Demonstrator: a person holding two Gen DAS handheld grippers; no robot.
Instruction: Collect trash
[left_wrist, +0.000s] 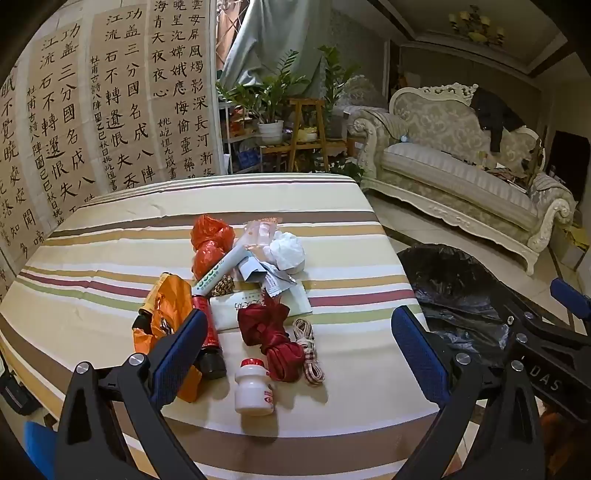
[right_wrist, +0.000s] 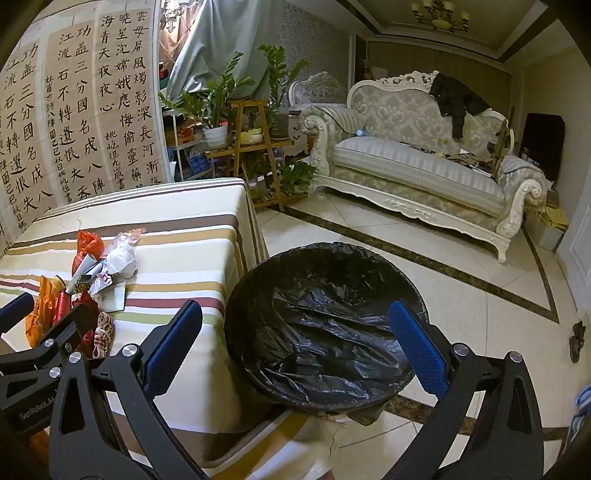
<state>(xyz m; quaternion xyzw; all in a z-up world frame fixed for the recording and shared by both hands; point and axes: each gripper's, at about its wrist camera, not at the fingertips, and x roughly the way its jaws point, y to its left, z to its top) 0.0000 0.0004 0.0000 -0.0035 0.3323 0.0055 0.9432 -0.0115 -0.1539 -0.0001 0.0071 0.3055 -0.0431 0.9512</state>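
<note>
A pile of trash lies on the striped table (left_wrist: 110, 229): a small white bottle (left_wrist: 254, 387), a red ribbon bundle (left_wrist: 273, 339), twine (left_wrist: 308, 349), an orange wrapper (left_wrist: 166, 310), an orange bag (left_wrist: 210, 240), a crumpled white tissue (left_wrist: 286, 249) and a white tube (left_wrist: 221, 271). My left gripper (left_wrist: 299, 354) is open and empty, hovering over the near end of the pile around the bottle. My right gripper (right_wrist: 295, 347) is open and empty above the black-lined trash bin (right_wrist: 321, 325), which stands on the floor right of the table. The pile also shows in the right wrist view (right_wrist: 92, 280).
The table's right edge (right_wrist: 236, 266) drops next to the bin. A cream sofa (right_wrist: 424, 162) stands at the far right across the tiled floor (right_wrist: 461, 295). Potted plants on wooden stands (right_wrist: 251, 129) and calligraphy sheets (left_wrist: 110, 110) are behind the table.
</note>
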